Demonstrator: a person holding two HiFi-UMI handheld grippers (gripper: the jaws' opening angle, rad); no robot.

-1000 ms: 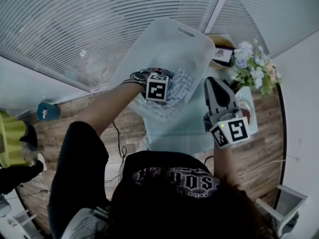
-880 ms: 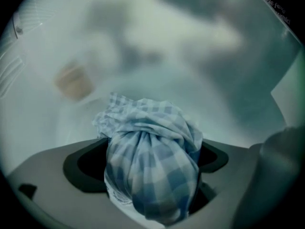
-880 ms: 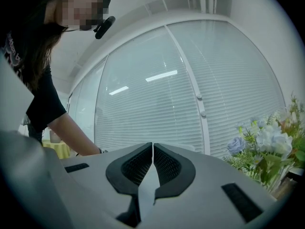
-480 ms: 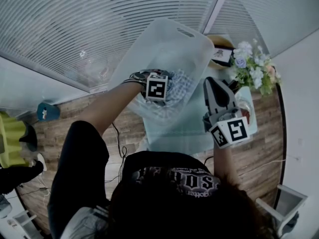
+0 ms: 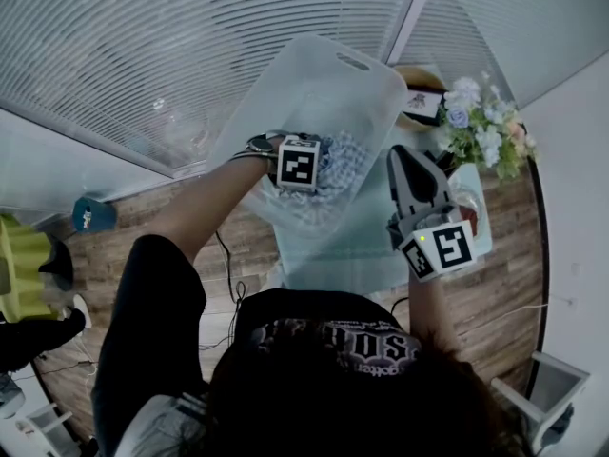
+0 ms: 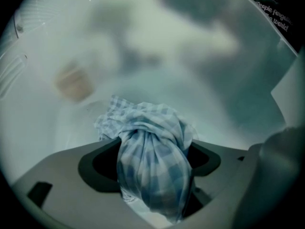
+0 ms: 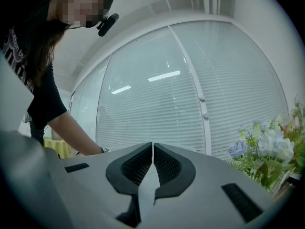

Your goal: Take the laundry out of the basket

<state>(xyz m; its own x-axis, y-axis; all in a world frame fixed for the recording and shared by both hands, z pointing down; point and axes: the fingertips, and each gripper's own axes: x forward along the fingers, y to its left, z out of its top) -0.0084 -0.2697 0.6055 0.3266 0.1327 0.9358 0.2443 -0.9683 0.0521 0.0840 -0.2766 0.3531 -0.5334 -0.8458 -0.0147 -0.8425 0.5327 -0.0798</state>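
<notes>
Left tool (image 6: 152, 163) tighter on basket (image 5: 324, 74) cloth (image 6: 147, 132)

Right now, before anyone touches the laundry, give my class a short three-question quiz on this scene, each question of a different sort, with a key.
1. True or false: the right gripper grips a garment.
2. What sits between the jaws of the left gripper? A) a blue checked cloth B) a sock C) nothing
3. Fill in: the left gripper reaches down into the pale ___.
Key:
1. False: its jaws are together and empty.
2. A: the jaws have just been closing and press on the bunched cloth.
3. basket
</notes>
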